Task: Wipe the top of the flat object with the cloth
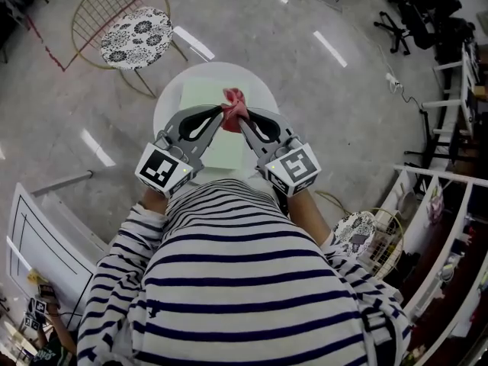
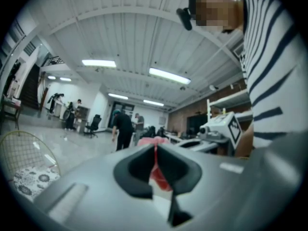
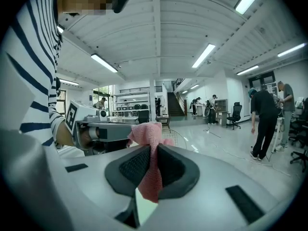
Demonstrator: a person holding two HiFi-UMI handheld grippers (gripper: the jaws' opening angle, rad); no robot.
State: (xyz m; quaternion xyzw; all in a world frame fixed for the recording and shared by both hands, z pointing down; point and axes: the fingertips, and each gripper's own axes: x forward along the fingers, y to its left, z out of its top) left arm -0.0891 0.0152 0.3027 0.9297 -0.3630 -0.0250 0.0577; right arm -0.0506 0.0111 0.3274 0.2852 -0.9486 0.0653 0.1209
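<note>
Both the left gripper (image 1: 220, 113) and the right gripper (image 1: 242, 117) pinch the pink cloth (image 1: 235, 105) between pressed jaws, above the pale green flat board (image 1: 204, 97) on the round white table (image 1: 169, 105)

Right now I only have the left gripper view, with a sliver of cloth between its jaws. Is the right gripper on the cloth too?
Observer: Yes. The right gripper is shut on the cloth, which bunches up above its jaws.
Operator: Where is the cloth relative to the flat object?
Observer: In the head view it sits over the far right part of the pale green flat object. I can't tell whether it touches.
Operator: What is the flat object lying on?
Observer: A round white table, directly in front of the person.
</note>
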